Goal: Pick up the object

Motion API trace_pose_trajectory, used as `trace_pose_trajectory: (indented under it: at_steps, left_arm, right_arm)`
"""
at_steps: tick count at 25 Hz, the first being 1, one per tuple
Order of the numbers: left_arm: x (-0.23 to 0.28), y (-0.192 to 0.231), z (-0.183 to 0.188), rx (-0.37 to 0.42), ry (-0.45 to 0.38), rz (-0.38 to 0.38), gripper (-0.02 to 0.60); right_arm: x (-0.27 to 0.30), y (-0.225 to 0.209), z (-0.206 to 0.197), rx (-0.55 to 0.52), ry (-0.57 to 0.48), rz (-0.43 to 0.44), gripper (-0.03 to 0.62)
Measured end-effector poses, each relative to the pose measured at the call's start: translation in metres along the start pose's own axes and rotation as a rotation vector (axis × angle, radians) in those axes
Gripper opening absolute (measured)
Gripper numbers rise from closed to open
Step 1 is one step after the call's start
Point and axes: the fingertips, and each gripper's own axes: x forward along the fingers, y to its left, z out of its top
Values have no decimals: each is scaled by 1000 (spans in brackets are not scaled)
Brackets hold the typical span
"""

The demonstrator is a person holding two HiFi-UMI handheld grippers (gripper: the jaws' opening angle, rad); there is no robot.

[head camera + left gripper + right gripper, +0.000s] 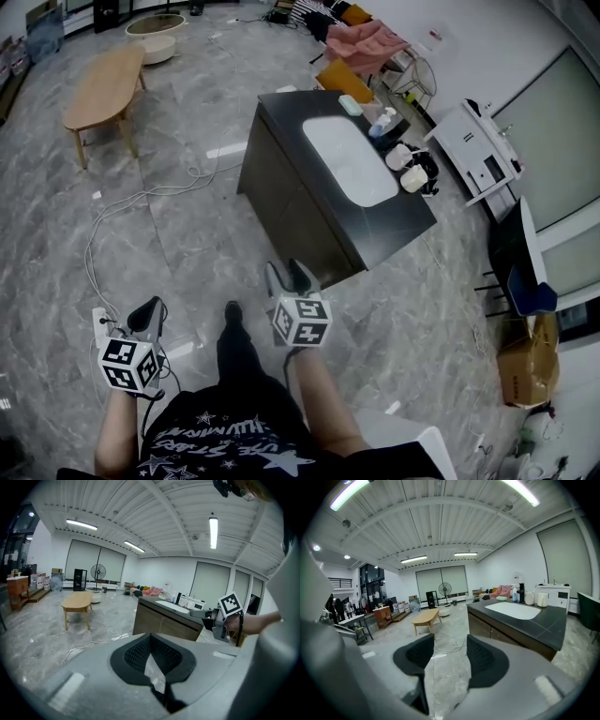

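Two tools: I held one in each hand, low in front of me, both aimed across the floor toward the counter (398, 225) and well apart from it.
Left gripper (150, 638): tips pressed together, nothing between them; I judged it idle, since nothing lay within reach.
Right gripper (449, 645): jaws spread wide, only floor showing in the gap; I judged it readied for the grab.
Object: in neither tool, and I could not tell which thing was meant. Likeliest among the white cups (407, 167) and bottle (382, 122) at the counter's far edge, beside the white basin (349, 161).
Cable (117, 211): lay loose on the floor to my left, off my path.
Stage: approach only; pickup not yet begun.
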Motion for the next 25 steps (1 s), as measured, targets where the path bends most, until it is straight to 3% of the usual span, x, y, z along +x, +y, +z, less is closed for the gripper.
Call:
trace_pose_trajectory:
  at_steps: [9,15,25]
  left_arm:
    - [140,13,96,15,6,10,9]
    - [234,14,147,42,11,-32,9]
    - [351,14,204,79,13,-109,9]
  right_arm:
    - [127,-88,74,49,34,7,222]
    - [200,-146,116,68,29,-18,222]
    - [258,-230,151,100,22,-111,222]
